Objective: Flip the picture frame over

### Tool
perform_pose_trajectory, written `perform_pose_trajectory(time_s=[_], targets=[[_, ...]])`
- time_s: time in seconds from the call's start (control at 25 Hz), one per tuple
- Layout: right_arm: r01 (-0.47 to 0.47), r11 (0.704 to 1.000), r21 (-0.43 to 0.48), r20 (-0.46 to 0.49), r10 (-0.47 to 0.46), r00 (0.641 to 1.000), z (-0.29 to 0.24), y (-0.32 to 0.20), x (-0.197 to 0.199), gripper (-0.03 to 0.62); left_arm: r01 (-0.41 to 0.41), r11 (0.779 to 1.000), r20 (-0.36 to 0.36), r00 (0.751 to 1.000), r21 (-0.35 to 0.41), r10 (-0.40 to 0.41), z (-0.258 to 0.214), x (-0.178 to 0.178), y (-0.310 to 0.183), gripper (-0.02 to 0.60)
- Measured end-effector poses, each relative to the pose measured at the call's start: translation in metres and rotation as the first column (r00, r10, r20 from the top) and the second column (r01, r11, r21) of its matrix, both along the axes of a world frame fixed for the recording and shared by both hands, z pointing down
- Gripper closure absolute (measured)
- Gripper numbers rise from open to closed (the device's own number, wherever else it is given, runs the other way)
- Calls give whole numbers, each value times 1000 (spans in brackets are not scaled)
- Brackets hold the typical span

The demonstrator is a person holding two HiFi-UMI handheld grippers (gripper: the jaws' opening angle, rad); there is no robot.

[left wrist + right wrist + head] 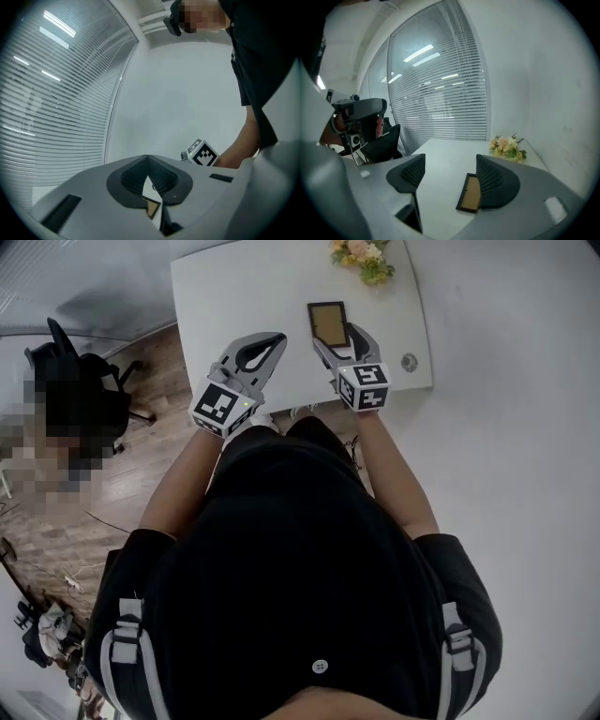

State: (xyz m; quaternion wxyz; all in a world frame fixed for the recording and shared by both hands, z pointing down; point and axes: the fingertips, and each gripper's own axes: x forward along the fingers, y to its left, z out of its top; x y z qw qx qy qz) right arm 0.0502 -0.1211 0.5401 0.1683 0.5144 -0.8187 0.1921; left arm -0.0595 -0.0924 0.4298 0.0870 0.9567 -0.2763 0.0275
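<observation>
We stand at a white table [216, 296] by a pale wall, with slatted blinds [440, 98] behind its far end and a black office chair [94, 385] on the wood floor [141, 474] to our left. Both our forearms reach forward over the table's near edge. The left gripper [274, 338] points across bare tabletop, its jaws closed tip to tip on nothing. The right gripper [450, 161] has its jaws spread wide apart and empty. The picture frame [326, 321] lies flat on the table with a tan panel facing up inside a dark border, and its near end is hidden behind the right-hand jaw. A small bunch of flowers [361, 259] rests at the table's far edge, beyond the frame.
</observation>
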Motion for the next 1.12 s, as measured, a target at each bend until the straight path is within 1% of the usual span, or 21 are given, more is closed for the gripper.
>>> perform_pose_trajectory(time_s=[0.12,0.32,0.44,0.64,0.88,1.12], targets=[[1,999,-43,-3,-1,1000,20,-7,5,247,39,999,-17,999,4,-39,0,5,-8,577],[5,995,-102,-21,-7,1000,47,-21,11,267,65,998,19,998,-1,-65,14,14,-25,577],[17,990,-141,-45,-23,999,64,-27,9,270,77,997,22,997,-5,-77,23,19,-35,577],[24,983,-184,-69,-37,997,90,-34,3,275,76,996,47,996,-44,-73,49,21,-43,577],[8,969,-245,-100,-33,994,122,-39,0,303,82,997,45,996,-12,-81,58,27,-57,577],[-18,955,-297,-123,-19,992,151,-40,0,347,89,996,48,995,-24,-88,70,29,-65,577]])
